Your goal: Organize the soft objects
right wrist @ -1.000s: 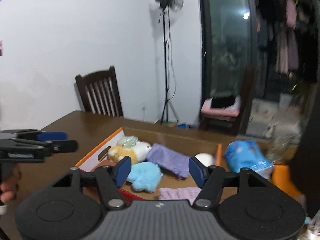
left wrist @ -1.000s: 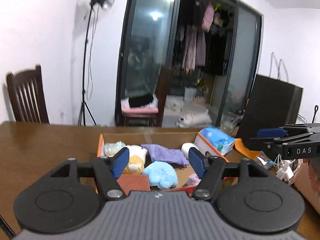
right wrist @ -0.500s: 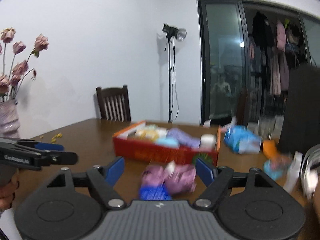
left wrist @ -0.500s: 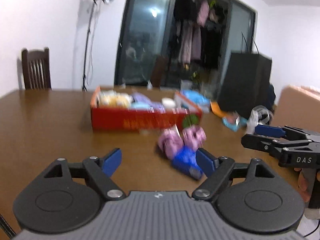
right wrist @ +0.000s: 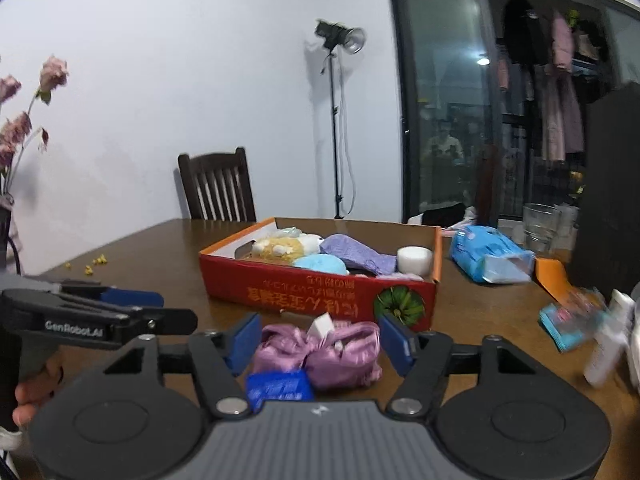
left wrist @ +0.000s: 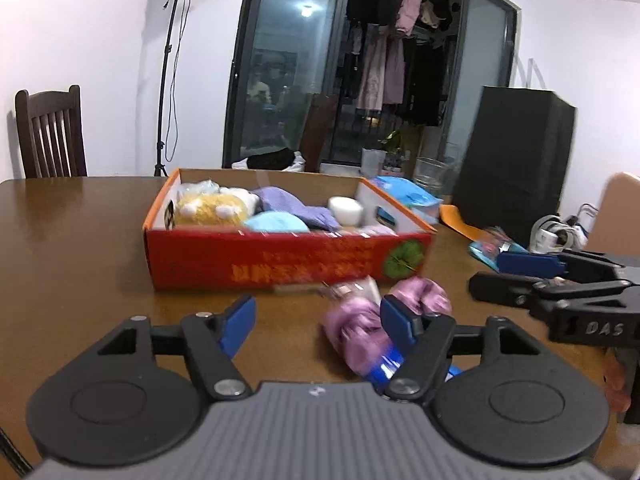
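Observation:
A pink satin bundle (right wrist: 320, 354) with a blue label lies on the brown table (right wrist: 160, 264), in front of a red cardboard box (right wrist: 320, 292). The box holds a yellow plush (right wrist: 280, 249), a light blue plush (right wrist: 320, 263), a purple cloth (right wrist: 356, 254) and a white roll (right wrist: 414, 258). My right gripper (right wrist: 320, 340) hangs low over the table, its jaws closing with the bundle between the blue pads; no pad visibly presses it. My left gripper (left wrist: 318, 320) is also closing, with only bare table between its pads. The pink bundle (left wrist: 360, 332) lies at its right finger (left wrist: 396, 322).
A blue tissue pack (right wrist: 488, 258), a glass (right wrist: 540, 228) and an orange item (right wrist: 554, 276) sit right of the box. A small blue packet (right wrist: 568, 322) lies near the right edge. A dark chair (right wrist: 218, 184) stands behind the table. Pink flowers (right wrist: 24, 120) stand at far left.
Both grippers have come down from above the box to low in front of it. The pink bundle now shows on the table. Both pairs of jaws widened, then narrowed.

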Motion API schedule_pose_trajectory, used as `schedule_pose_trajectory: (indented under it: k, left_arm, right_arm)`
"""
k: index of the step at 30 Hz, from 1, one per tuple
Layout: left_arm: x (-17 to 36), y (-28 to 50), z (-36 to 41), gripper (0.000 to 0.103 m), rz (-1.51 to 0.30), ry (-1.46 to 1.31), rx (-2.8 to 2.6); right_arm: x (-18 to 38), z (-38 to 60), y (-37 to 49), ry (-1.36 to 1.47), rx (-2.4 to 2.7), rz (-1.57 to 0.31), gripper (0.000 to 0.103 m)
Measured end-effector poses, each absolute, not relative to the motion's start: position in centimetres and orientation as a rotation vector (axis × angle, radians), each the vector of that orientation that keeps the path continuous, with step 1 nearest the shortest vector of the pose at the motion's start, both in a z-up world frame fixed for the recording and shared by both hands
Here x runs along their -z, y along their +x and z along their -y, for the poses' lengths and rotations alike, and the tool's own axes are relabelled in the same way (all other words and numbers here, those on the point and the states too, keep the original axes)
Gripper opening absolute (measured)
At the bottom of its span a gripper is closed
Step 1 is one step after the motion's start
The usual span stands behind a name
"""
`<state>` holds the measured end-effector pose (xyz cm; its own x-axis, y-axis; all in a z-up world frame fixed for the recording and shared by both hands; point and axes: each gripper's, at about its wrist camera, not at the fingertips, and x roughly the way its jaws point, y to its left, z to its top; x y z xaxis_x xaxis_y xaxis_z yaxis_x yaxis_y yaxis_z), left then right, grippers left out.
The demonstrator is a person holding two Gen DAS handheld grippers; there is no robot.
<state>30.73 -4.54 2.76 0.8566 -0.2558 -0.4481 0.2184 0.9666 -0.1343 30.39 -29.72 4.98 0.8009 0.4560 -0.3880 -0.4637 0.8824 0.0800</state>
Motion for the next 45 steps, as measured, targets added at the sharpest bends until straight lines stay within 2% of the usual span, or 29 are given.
schedule_pose_trajectory:
  k: [6, 8, 9, 10, 14, 17, 20, 23, 29, 31, 35, 40, 43, 44, 45]
  left_arm:
    - [-1.7, 36.7, 4.2, 0.07, -0.532, 0.011, 0.243]
    - [-1.2, 38.3, 4.7, 0.069, -0.553, 0.035, 0.268]
    - [-0.8, 39.2, 5.0, 0.068, -0.57, 0.041, 0.278]
    - [-0.5, 39.9, 5.5, 0.067, -0.584, 0.043, 0.289]
    - [0.6, 42.4, 8.0, 0.067, -0.621, 0.041, 0.356]
    - [1.3, 43.4, 10.2, 0.074, -0.636, 0.043, 0.387]
    - [2.1, 43.9, 11.7, 0.074, -0.66, 0.044, 0.389]
    - [2.6, 44.2, 12.5, 0.069, -0.694, 0.028, 0.332]
    - [2.8, 44.2, 13.6, 0.041, -0.686, 0.013, 0.267]
    - [2.6, 43.8, 14.0, 0.022, -0.665, 0.032, 0.26]
    - [2.5, 42.8, 15.0, 0.001, -0.644, 0.085, 0.298]
    - [2.6, 41.5, 15.6, 0.002, -0.685, 0.137, 0.345]
    - [1.5, 40.2, 15.1, 0.007, -0.627, 0.161, 0.382]
    - [1.2, 40.2, 15.0, 0.009, -0.618, 0.174, 0.385]
    - [1.1, 40.5, 15.0, 0.019, -0.616, 0.191, 0.391]
  right_arm:
    - [-1.9, 25.7, 39.4, -0.131, -0.597, -0.566, 0.055]
    - [-0.8, 25.0, 41.4, -0.13, -0.616, -0.621, 0.043]
    - [-0.4, 24.9, 42.0, -0.125, -0.63, -0.648, 0.018]
    - [-0.2, 25.3, 42.2, -0.093, -0.63, -0.646, 0.017]
    - [-1.7, 29.3, 41.6, 0.087, -0.581, -0.568, 0.016]
    - [-3.0, 33.4, 40.9, 0.221, -0.503, -0.494, 0.016]
    - [-3.1, 36.0, 40.2, 0.28, -0.458, -0.45, 0.016]
    - [-2.4, 37.0, 39.6, 0.291, -0.441, -0.445, 0.016]
    - [-1.8, 36.3, 39.5, 0.26, -0.465, -0.454, 0.016]
    - [-1.6, 36.3, 39.3, 0.26, -0.469, -0.459, 0.016]
    - [-1.5, 36.1, 39.1, 0.258, -0.471, -0.467, 0.016]
    - [-1.4, 35.7, 38.7, 0.256, -0.487, -0.47, 0.016]
    - [-1.4, 35.9, 38.4, 0.261, -0.482, -0.462, 0.017]
    - [-1.4, 36.1, 38.4, 0.265, -0.479, -0.462, 0.017]
    - [-1.4, 36.2, 38.4, 0.268, -0.474, -0.463, 0.017]
